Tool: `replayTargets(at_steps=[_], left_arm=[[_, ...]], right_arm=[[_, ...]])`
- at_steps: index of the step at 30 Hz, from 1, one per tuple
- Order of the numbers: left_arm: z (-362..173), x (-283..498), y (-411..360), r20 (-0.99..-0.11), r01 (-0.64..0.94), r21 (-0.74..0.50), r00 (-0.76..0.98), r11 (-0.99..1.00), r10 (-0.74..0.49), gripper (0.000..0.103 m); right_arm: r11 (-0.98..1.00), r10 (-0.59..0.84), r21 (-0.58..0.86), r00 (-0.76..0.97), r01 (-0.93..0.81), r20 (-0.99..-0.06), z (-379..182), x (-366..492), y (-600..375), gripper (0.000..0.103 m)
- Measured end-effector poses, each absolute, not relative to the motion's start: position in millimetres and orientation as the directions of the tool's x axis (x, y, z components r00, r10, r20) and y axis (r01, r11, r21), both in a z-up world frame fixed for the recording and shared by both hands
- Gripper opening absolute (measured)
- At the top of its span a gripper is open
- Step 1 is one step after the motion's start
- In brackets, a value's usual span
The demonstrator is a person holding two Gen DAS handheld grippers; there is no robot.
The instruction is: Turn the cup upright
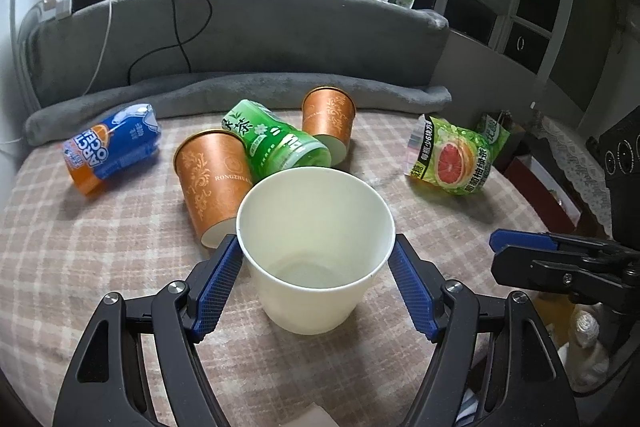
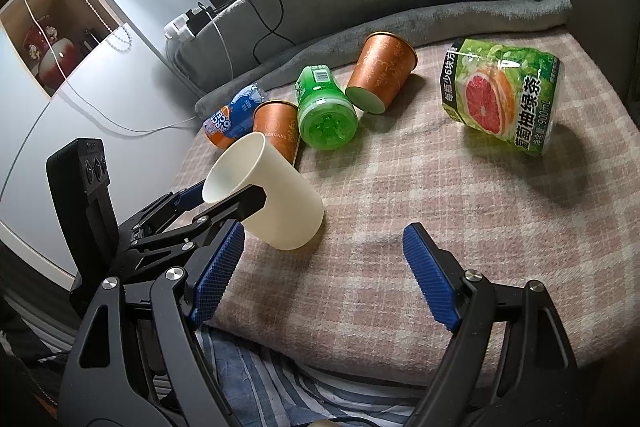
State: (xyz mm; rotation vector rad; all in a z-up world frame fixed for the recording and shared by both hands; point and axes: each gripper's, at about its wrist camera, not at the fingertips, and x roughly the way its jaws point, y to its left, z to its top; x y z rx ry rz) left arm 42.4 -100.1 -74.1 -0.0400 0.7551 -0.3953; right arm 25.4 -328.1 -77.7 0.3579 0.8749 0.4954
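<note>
Left wrist view: left gripper (image 1: 316, 247) clasps smooth cream paper cup (image 1: 316, 251); right gripper (image 2: 324, 243) gapes wide.

Bare checked blanket (image 2: 420, 187) open right of the cream paper cup (image 2: 268, 203), toppled copper-orange paper cup (image 1: 212, 183) and green plastic bottle (image 1: 276, 143) crowding just behind it, grapefruit-tea bottle (image 2: 504, 95) well apart

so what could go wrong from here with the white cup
The left gripper holds the white cup only by its thin rim area, so squeezing could crush it or let it slip. In the right wrist view the cup is tilted with its base on soft blanket, so it may topple on release. An orange cup and green bottle lie close behind and could be bumped.
</note>
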Motion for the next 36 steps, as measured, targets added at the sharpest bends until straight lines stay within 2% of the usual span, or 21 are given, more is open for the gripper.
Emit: replayTargets(at_steps=[4,14,16,18,29,30,32,36], left_arm=[[-72,40,-97,-0.656,0.337,-0.184,0.657,0.924,-0.37,0.081],[-67,34,-88,-0.649,0.339,-0.208,0.654,0.918,-0.388,0.081],[-65,32,-87,-0.645,0.338,-0.208,0.658,0.918,-0.389,0.082],[-62,29,-85,-0.635,0.34,-0.204,0.668,0.918,-0.388,0.082],[-44,12,-72,-0.579,0.33,-0.162,0.731,0.93,-0.36,0.082],[-42,10,-70,-0.573,0.324,-0.155,0.74,0.933,-0.352,0.082],[-40,7,-65,-0.557,0.31,-0.152,0.757,0.938,-0.341,0.082],[-33,-1,-48,-0.502,0.251,-0.143,0.815,0.957,-0.289,0.082]], right_arm=[[0.85,0.52,0.453,0.568,-0.27,-0.638,-73,24,-324,0.084],[0.916,0.401,0.297,0.669,-0.271,-0.626,-56,15,-310,0.084],[0.923,0.383,0.278,0.687,-0.264,-0.618,-54,13,-309,0.085],[0.932,0.362,0.259,0.708,-0.254,-0.606,-51,11,-309,0.09],[0.955,0.292,0.208,0.775,-0.21,-0.561,-40,7,-309,0.09],[0.957,0.287,0.203,0.779,-0.207,-0.558,-40,7,-309,0.092],[0.959,0.278,0.2,0.791,-0.199,-0.546,-38,6,-309,0.101],[0.97,0.237,0.173,0.831,-0.172,-0.503,-32,2,-308,0.102]])
